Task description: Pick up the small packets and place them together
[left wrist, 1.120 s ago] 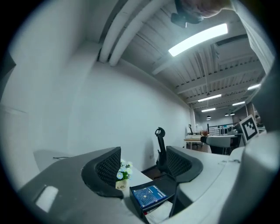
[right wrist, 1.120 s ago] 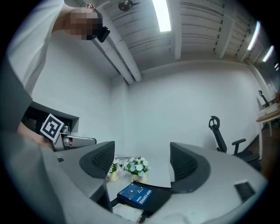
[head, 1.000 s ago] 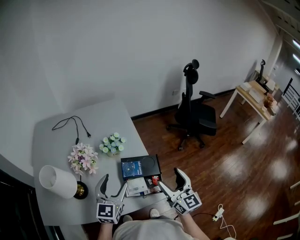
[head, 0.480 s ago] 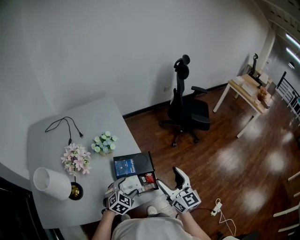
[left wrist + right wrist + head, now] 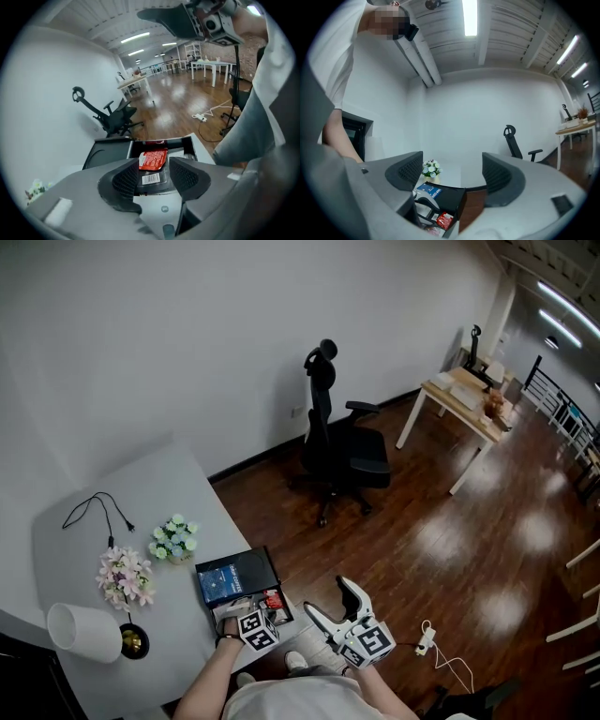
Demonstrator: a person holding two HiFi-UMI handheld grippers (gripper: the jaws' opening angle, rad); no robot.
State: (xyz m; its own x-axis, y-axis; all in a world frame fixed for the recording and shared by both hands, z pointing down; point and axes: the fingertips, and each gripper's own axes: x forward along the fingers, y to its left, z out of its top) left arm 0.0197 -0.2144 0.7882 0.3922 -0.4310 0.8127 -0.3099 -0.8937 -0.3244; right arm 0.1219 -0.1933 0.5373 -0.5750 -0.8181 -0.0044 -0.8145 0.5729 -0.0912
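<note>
My left gripper (image 5: 242,610) is down over the black tray (image 5: 253,568) at the near edge of the surface (image 5: 169,493). Its jaws are half apart and have just been closing. A red packet (image 5: 153,159) and a clear barcoded packet (image 5: 151,178) lie in the gap at 12 o'clock, and neither pad presses them. At its 3 o'clock, off the surface, my right gripper (image 5: 330,598) hangs with its jaws wide and nothing between them.

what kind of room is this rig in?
Probably an office or open-plan workspace: a swivel office chair on a wood floor, a wooden desk further back, and a grey table with a lamp on it.
</note>
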